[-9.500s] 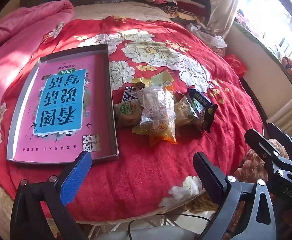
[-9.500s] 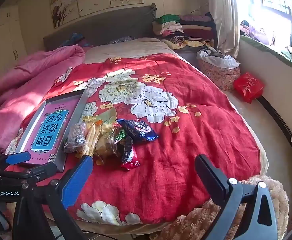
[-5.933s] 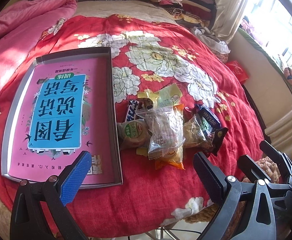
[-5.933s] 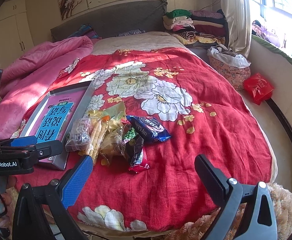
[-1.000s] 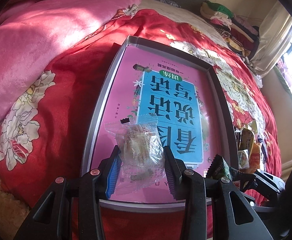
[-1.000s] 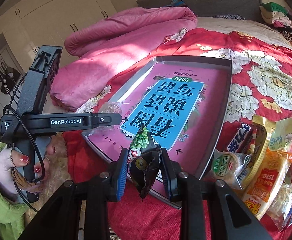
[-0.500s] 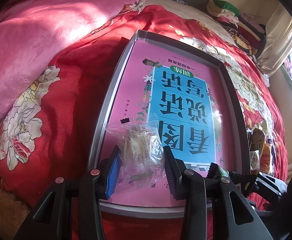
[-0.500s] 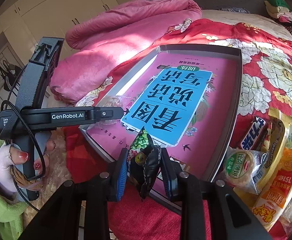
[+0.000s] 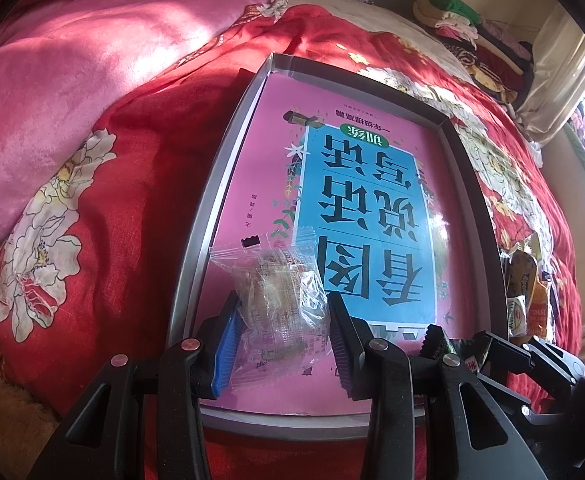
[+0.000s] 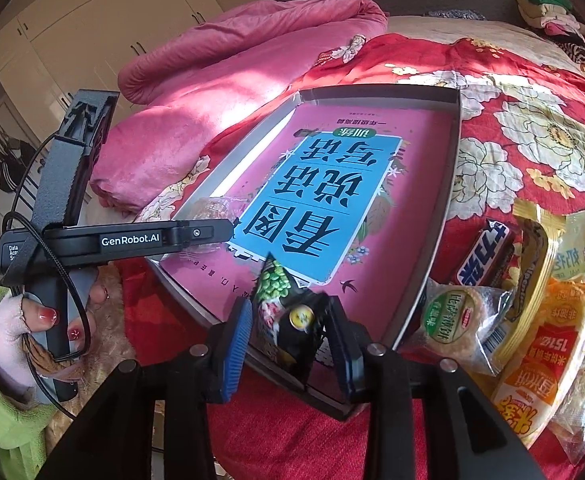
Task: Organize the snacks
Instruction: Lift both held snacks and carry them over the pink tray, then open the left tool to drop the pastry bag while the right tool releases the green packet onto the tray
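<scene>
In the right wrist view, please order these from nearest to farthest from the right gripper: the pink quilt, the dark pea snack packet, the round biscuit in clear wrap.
1. Dark pea snack packet: between the right gripper's jaws, over the tray's near corner.
2. Round biscuit in clear wrap: just right, beside the tray.
3. Pink quilt: far, upper left.

Left claw (image 9: 280, 332) clamped, right claw (image 10: 288, 336) loosening
</scene>
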### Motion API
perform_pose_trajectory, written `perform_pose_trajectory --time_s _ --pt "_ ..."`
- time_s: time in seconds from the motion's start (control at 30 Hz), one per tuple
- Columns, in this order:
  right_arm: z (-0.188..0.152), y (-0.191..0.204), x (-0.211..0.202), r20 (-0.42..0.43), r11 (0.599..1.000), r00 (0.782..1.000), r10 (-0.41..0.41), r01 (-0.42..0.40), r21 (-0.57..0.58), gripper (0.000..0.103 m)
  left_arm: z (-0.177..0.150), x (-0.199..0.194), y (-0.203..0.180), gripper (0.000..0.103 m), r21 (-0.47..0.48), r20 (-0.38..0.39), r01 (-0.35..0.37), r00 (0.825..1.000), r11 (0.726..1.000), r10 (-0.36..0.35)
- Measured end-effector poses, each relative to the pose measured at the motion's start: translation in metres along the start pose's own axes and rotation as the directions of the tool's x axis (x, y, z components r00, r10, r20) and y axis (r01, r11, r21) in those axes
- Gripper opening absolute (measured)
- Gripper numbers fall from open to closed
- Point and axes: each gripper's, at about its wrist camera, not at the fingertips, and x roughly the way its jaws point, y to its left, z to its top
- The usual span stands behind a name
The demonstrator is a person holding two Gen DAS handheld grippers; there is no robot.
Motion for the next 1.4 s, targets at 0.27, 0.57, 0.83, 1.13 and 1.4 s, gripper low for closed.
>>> perform_pose_trajectory --time_s 0.27,0.57,0.83,1.13,1.4 --pt "-0.001 0.000 -0.013 0.030 0.999 0.999 -0.032 0.032 -0.004 0.051 0.000 -0.001 -0.002 0.043 0.011 0.002 -0.010 1.000 1.000 0.010" --pt "-0.001 -0.001 -0.031 0.092 0.998 0.994 -0.064 0.065 -0.002 0.056 0.001 -0.003 0.000 0.052 -0.003 0.010 -0.006 1.000 1.000 0.006" --pt "-0.002 -0.006 -0.041 0.123 0.996 0.988 -0.093 0.093 0.006 0.057 0.004 -0.011 0.003 0.054 -0.018 0.045 0.015 0.999 1.000 -0.015" --pt "-0.001 -0.012 -0.056 0.175 0.992 0.976 -0.129 0.126 0.027 0.058 0.010 -0.034 0.002 0.065 -0.013 0.159 0.075 0.985 0.997 -0.072" --pt "-0.001 -0.014 -0.070 0.222 0.985 0.959 -0.175 0.171 0.036 0.066 0.009 -0.042 -0.011 0.069 0.040 0.189 0.098 0.977 0.994 -0.103"
